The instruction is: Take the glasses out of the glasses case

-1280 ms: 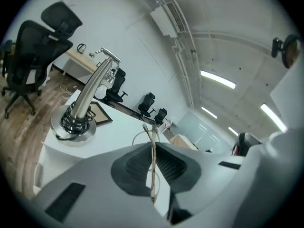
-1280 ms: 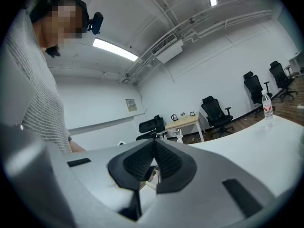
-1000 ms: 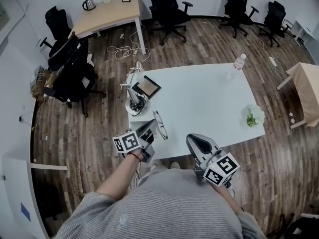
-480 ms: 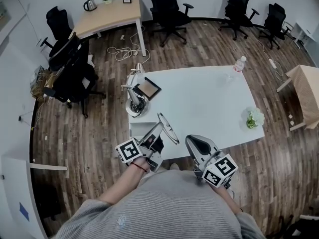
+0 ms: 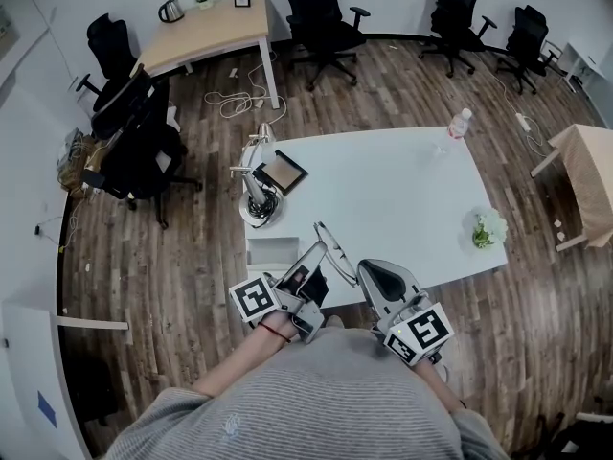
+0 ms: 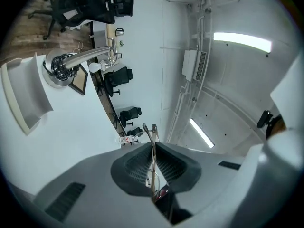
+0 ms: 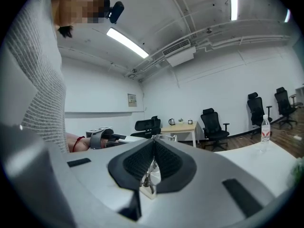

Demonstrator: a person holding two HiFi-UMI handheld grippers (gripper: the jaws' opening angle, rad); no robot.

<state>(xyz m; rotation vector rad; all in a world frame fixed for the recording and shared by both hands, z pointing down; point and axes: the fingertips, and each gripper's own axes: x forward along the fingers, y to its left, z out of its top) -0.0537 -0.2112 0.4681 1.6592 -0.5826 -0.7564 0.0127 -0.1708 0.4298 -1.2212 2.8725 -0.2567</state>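
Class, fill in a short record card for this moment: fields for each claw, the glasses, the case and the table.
Left claw: shut on the glasses
Right claw: shut, thin metal of the glasses between its jaws
Case: white, open, on the table's near left corner
Glasses: held above the table's near edge, out of the case
Table: white; also bears a desk lamp and a bottle

Bright room, round bent pictures.
Long ceiling lights (image 6: 242, 42) shine white and glare a little. The white table (image 5: 402, 190) looks very bright, with almost no shadows. Both gripper views curve hard at the edges and go black in the corners. The thin glasses (image 6: 153, 134) look sharp, but the left gripper (image 6: 153, 145) goes soft low down near the lens.
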